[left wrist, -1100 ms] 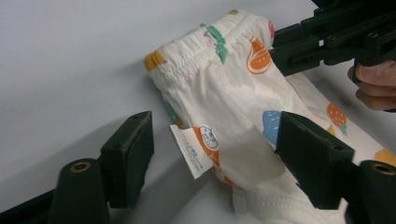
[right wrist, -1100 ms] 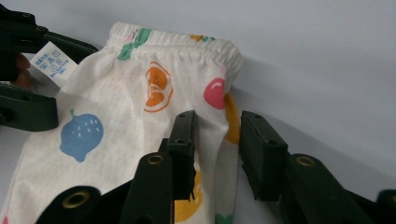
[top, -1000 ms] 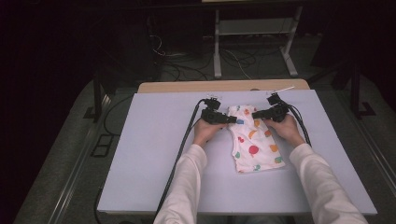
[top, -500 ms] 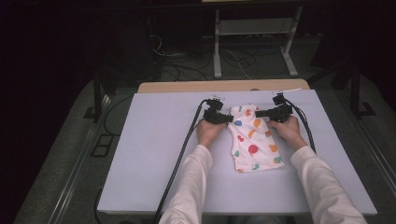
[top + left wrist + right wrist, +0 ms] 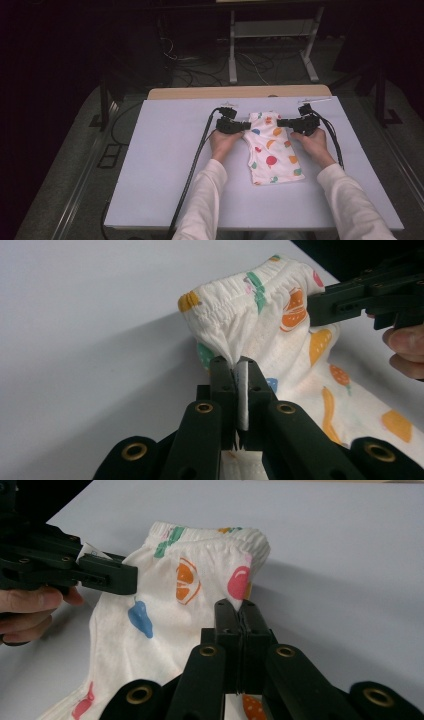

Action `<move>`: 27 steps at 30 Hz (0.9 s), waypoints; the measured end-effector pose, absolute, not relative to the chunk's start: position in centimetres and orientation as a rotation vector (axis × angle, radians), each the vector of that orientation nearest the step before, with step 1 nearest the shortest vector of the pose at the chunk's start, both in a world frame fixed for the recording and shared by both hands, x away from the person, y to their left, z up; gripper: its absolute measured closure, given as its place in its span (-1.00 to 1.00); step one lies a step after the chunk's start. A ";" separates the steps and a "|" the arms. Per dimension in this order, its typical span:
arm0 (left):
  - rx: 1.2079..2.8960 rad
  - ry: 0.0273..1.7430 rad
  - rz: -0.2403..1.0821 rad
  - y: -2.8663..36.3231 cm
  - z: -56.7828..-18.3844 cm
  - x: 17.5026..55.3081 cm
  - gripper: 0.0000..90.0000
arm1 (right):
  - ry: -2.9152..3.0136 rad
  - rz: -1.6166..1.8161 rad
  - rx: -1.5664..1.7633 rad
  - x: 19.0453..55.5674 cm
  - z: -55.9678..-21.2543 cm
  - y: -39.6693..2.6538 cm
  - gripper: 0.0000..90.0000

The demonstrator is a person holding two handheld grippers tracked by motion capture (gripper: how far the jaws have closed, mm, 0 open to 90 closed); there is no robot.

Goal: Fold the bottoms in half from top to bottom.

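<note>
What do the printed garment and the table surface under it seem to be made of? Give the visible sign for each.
Garment: soft knit fabric, probably cotton, matte; it puckers at the gathered elastic hem and bunches where each claw pinches it.
Table surface: smooth, pale, matte sheet, perhaps laminate or plastic; flat, even and without grain.

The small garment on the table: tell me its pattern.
White garment with colourful fruit prints; clearest in the right gripper view.
</note>
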State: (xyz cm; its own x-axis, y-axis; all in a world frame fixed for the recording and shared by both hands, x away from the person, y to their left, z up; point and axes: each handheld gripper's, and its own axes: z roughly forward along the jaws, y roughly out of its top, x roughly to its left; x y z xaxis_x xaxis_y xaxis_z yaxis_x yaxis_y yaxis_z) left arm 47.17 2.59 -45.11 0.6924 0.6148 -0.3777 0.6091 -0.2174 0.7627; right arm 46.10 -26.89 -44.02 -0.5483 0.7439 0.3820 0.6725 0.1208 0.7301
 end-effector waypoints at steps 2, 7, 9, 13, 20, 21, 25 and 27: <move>1.895 0.948 0.007 2.7 -45.0 46.9 0.93 | 2.287 1.433 1.447 45.8 -43.8 -26.9 0.95; 1.885 0.917 0.011 2.7 -44.4 46.0 0.92 | 2.274 1.431 1.431 45.2 -43.2 -26.9 0.95; 1.888 0.900 0.013 2.7 -44.1 45.7 0.92 | 2.271 1.435 1.425 44.9 -43.1 -27.0 0.95; 1.872 0.881 0.010 2.8 -43.7 45.3 0.92 | 2.265 1.439 1.409 44.2 -42.8 -27.1 0.95; 1.885 0.857 0.008 2.7 -43.1 44.5 0.92 | 2.258 1.462 1.380 42.9 -42.3 -27.4 0.95; 1.885 0.853 0.004 2.7 -43.0 44.5 0.92 | 2.260 1.462 1.372 42.8 -42.2 -27.4 0.95; 1.901 0.843 0.005 2.7 -42.8 44.3 0.92 | 2.271 1.451 1.360 42.4 -42.1 -27.5 0.95; 1.908 0.834 0.008 2.6 -42.7 44.1 0.92 | 2.272 1.449 1.350 42.3 -41.9 -27.5 0.95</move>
